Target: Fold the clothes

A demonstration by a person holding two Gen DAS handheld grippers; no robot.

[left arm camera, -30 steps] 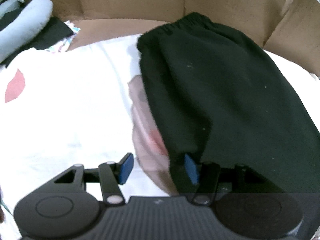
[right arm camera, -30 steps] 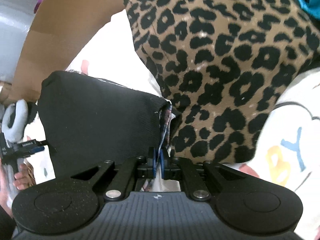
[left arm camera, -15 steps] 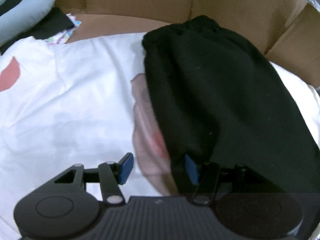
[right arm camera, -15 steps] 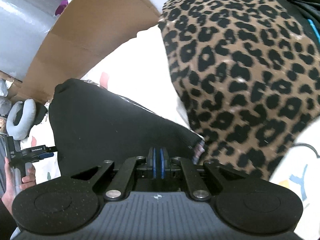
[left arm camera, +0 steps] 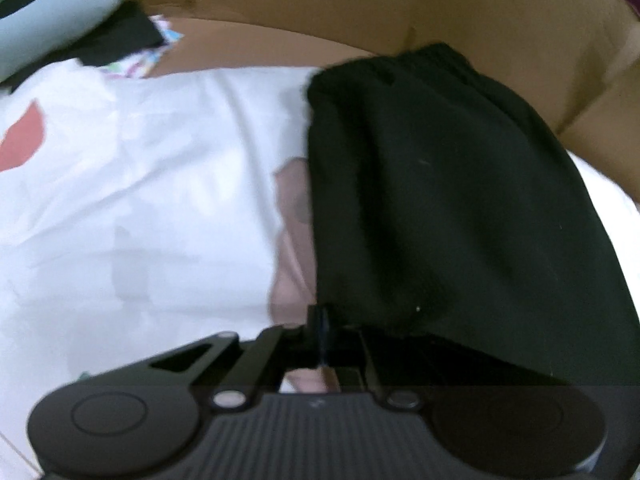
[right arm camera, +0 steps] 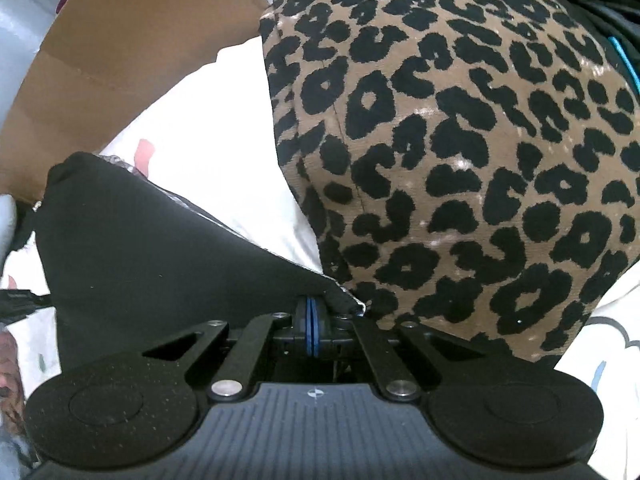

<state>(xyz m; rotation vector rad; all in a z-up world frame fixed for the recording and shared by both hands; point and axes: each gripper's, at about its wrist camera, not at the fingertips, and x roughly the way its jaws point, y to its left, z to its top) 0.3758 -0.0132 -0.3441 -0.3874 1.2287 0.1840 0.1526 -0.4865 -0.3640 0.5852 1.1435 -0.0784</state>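
Note:
A black garment [left arm camera: 460,208] with an elastic waistband at its far end lies on a white sheet [left arm camera: 140,220]. My left gripper [left arm camera: 320,320] is at the garment's near left corner. Its jaws are closing and have come together, with the corner's edge pinched between the pads. In the right wrist view the same black garment [right arm camera: 152,248] stretches off to the left. My right gripper [right arm camera: 312,320] is shut on its near right corner, where the hem tucks in between the blue pads. How much cloth sits inside either grip is hidden.
A cardboard box wall [left arm camera: 360,8] rises behind the sheet. A light blue cushion [left arm camera: 52,12] and dark cloth lie at the far left. A leopard-print cloth [right arm camera: 460,152] fills the right side of the right wrist view. A person's hand [right arm camera: 8,364] shows at its left edge.
My left gripper's jaws, wide apart before, have shut together at the black garment's near corner. The right gripper has shifted sideways, still clamped, and the garment now stretches flatter to its left.

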